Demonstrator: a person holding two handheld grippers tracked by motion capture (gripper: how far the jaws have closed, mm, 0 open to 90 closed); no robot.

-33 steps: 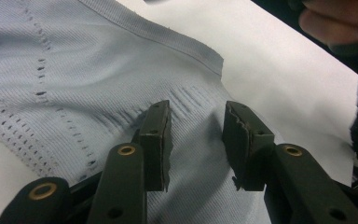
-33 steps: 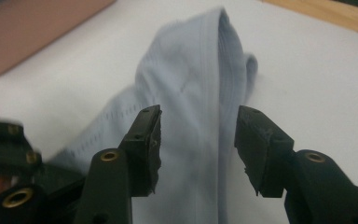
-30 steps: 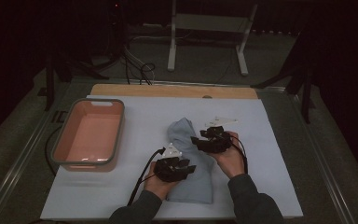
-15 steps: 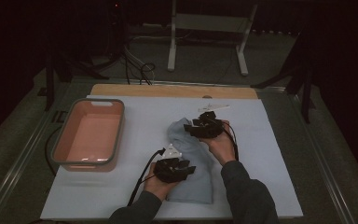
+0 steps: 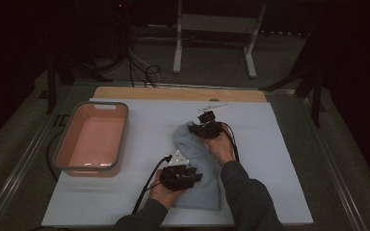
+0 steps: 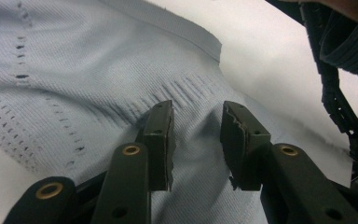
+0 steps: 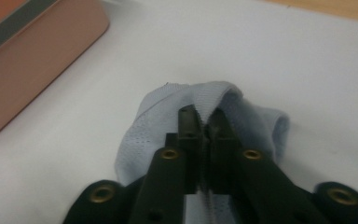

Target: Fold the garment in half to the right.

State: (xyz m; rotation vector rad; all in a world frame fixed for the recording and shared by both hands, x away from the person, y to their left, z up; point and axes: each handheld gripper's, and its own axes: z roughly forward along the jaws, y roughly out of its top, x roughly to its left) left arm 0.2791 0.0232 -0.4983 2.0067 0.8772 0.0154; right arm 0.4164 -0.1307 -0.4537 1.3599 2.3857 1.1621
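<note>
A light blue cloth [image 5: 198, 153] lies folded lengthwise on the white mat [image 5: 144, 144]. My right gripper [image 5: 194, 129] is at the cloth's far end. Its jaws have just been closing and now stand shut on a raised fold of the cloth [image 7: 158, 121], seen close in the right gripper view [image 7: 206, 119]. My left gripper [image 5: 195, 177] rests on the near part of the cloth. In the left gripper view its jaws [image 6: 196, 126] stand partly apart with a ridge of perforated cloth [image 6: 74, 70] pinched between the pads.
A pink bin [image 5: 120, 139] with a grey rim stands at the left of the mat; its wall [image 7: 37, 60] is near the right gripper. A wooden board [image 5: 173, 93] runs along the back edge. A small white piece [image 5: 213, 108] lies behind the cloth.
My right gripper has moved left along the cloth's far end and shut on a fold there, bunching it. The left gripper has stayed put.
</note>
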